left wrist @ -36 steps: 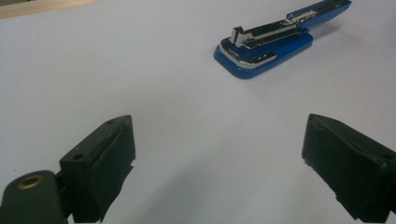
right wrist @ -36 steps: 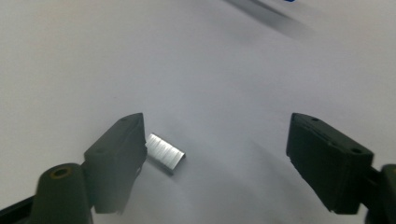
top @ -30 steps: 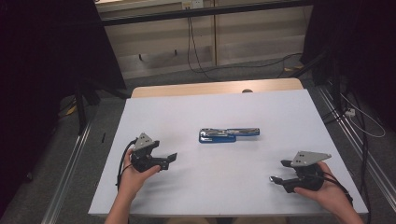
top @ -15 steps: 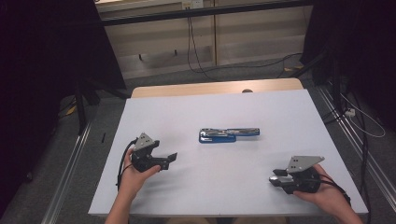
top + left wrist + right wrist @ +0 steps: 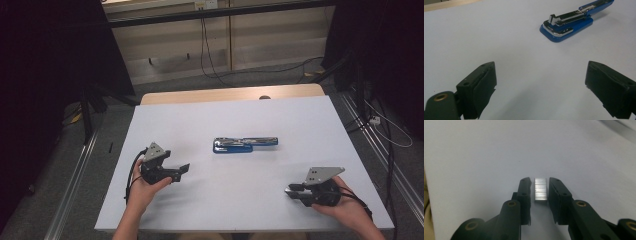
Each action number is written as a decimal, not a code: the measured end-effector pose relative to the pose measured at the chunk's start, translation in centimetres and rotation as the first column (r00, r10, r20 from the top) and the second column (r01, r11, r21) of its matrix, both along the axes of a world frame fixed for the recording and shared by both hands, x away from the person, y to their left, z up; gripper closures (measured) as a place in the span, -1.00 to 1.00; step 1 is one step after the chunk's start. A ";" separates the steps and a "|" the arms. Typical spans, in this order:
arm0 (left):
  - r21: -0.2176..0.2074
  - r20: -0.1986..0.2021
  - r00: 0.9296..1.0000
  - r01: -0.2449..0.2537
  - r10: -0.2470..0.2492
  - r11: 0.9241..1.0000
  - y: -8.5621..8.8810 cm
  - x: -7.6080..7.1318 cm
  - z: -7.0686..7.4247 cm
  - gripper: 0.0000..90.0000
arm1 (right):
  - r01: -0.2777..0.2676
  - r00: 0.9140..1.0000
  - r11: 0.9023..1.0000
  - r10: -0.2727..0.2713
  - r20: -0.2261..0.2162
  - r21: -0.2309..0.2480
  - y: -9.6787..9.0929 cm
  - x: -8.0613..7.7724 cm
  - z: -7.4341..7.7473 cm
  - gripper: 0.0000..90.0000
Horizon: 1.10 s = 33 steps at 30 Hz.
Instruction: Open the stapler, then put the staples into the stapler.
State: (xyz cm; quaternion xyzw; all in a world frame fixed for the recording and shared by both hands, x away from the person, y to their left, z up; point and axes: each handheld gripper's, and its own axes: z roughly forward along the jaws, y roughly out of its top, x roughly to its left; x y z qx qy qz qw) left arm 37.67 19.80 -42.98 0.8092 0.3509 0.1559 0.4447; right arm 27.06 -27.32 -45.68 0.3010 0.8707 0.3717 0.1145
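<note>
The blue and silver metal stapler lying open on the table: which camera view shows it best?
The left gripper view: the blue and silver metal stapler lies near, with its opened chrome magazine and blue base distinct. The high view gives the stapler whole but small, mid-table. In the right gripper view I see a silver staple strip between the jaws.

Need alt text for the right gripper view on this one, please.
A small strip of silver staples sits between the two black jaws of the right gripper, which are nearly closed around it with a thin gap at the left. Beyond lies the plain white table.
</note>
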 end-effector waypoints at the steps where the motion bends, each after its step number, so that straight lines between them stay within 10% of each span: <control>1: 0.002 0.000 1.000 0.000 0.000 1.000 0.0 0.0 0.0 -0.77 | -0.002 1.000 1.000 0.002 0.003 -0.002 0.1 0.0 0.0 0.61; 33: -0.003 0.008 1.000 -0.017 0.017 1.000 0.7 -0.3 0.2 -0.76 | -0.002 1.000 0.999 0.003 -0.014 0.053 -0.2 1.3 0.7 0.78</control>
